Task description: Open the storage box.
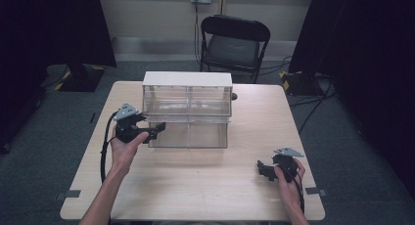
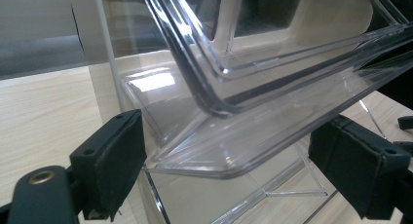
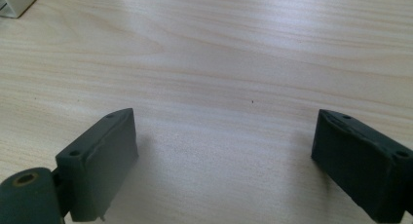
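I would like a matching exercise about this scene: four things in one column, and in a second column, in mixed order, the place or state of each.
Things:
1. left gripper
2. right gripper
3. clear drawer cabinet
4. folding chair

Places or states:
A. stands on the floor beyond the table's far edge
B. open, over bare tabletop near the right front corner
C. stands on the table, toward its far edge, white top
D. open, jaws on either side of a clear drawer's corner

Pairs: 1-D, 2-B, 3-C, 4-A

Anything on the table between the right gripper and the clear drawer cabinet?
No. In the high view, only bare tabletop separates the right gripper from the clear drawer cabinet.
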`<state>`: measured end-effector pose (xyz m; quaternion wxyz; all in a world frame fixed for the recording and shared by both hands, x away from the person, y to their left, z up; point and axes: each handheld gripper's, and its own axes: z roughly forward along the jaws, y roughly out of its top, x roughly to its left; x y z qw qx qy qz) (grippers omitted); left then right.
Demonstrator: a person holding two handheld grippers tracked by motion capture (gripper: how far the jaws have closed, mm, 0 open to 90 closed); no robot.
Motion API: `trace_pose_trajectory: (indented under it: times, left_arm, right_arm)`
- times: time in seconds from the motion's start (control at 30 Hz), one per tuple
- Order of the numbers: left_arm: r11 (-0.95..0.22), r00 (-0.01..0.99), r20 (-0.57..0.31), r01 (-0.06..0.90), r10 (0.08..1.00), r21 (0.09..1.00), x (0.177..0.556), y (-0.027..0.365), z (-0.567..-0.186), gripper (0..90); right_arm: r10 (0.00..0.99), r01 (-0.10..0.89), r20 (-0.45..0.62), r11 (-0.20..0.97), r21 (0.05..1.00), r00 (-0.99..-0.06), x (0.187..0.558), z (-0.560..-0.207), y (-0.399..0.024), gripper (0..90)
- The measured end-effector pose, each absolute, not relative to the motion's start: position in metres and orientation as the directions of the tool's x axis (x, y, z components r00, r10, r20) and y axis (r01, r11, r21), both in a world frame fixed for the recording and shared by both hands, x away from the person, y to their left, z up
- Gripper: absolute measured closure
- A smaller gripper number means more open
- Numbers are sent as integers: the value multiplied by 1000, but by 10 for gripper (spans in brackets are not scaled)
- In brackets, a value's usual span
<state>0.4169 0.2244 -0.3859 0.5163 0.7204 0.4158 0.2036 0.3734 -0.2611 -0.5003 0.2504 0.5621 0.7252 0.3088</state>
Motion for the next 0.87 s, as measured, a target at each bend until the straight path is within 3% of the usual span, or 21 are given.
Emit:
trace_pose_trajectory:
  times: [0.87]
  left_arm:
    - [-127, 567, -133, 397, 813, 909, 418, 224, -387, 136]
  right_arm:
    - [970, 661, -16, 177, 729, -242, 373, -500, -261, 88]
